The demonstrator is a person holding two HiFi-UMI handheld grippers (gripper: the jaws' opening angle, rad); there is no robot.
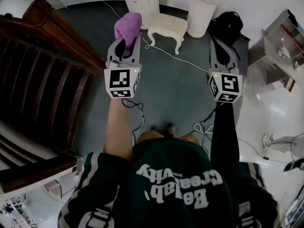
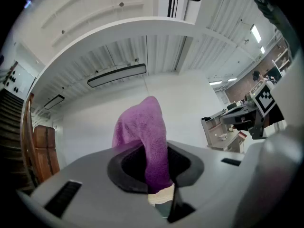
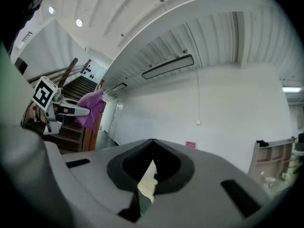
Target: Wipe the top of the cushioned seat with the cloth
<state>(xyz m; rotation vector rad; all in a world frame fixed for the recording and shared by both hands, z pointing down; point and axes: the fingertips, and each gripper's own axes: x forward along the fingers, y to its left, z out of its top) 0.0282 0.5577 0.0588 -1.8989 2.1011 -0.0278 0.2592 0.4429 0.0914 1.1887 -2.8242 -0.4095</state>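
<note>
A purple cloth (image 1: 128, 24) bunches out of my left gripper (image 1: 126, 41), which is shut on it and held up over the floor. In the left gripper view the cloth (image 2: 143, 133) stands up between the closed jaws and hides what lies ahead. The cushioned seat (image 1: 167, 25) is a small white stool with a cream top, standing on the floor just beyond and right of the cloth. My right gripper (image 1: 218, 44) hangs further right, shut and empty; in its own view the right gripper (image 3: 151, 167) points at a white wall, with the cloth (image 3: 91, 109) at far left.
A dark wooden stair and banister (image 1: 42, 75) fill the left side. White furniture legs (image 1: 200, 18) and a black bag (image 1: 227, 25) stand behind the stool. A shelf unit (image 1: 280, 42) is at the right. Cables (image 1: 183, 58) trail across the grey floor.
</note>
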